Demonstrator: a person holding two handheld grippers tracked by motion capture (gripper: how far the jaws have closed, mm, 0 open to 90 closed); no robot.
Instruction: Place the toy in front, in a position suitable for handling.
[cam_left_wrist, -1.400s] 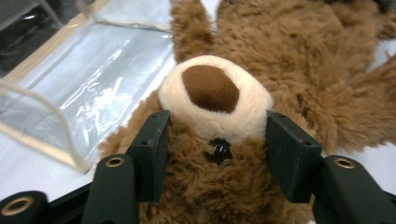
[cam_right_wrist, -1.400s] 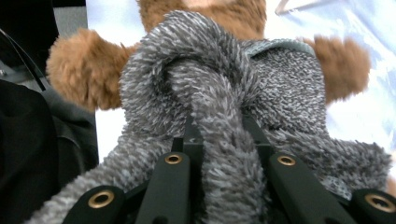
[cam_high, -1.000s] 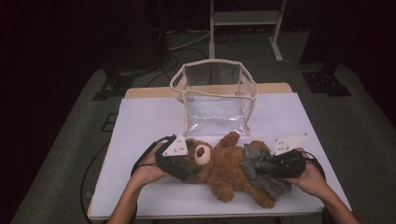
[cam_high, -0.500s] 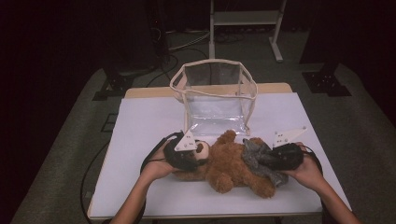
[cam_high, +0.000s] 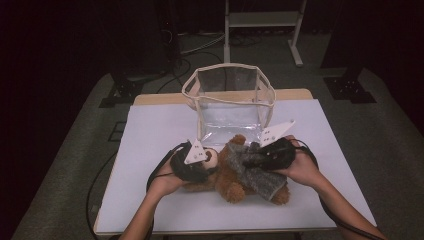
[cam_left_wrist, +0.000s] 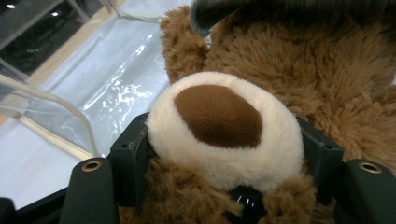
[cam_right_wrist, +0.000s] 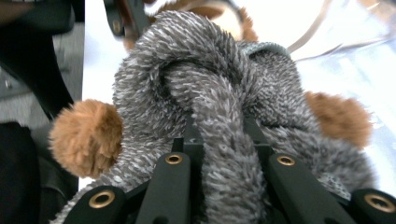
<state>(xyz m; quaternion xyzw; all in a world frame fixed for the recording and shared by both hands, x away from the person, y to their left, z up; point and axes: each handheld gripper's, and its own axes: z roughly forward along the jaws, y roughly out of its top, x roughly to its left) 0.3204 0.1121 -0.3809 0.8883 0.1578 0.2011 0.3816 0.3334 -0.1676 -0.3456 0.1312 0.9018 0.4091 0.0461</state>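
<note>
A brown teddy bear (cam_high: 231, 176) in a grey knit sweater (cam_high: 256, 175) lies on the white table (cam_high: 160, 135), in front of a clear bag (cam_high: 230, 107). My left gripper (cam_high: 202, 167) is at the bear's head. In the left gripper view the cream muzzle (cam_left_wrist: 224, 126) bulges between the jaws of that gripper (cam_left_wrist: 226, 156), which have just been closing and now press on the head. My right gripper (cam_high: 250, 162) comes in from the right over the bear's body. In the right gripper view this gripper (cam_right_wrist: 222, 135) pinches a fold of the grey sweater (cam_right_wrist: 196, 60).
The clear bag stands upright with its cream-trimmed mouth open upward, just behind the bear. White table surface lies bare to the left and right of the hands. Cables (cam_high: 107, 175) trail from both grippers over the table's edges. The floor around is dark.
My left gripper has closed on the bear's head. My right gripper has moved left and toward the bag with the sweater, pulling the bear's body in and bunching it up.
</note>
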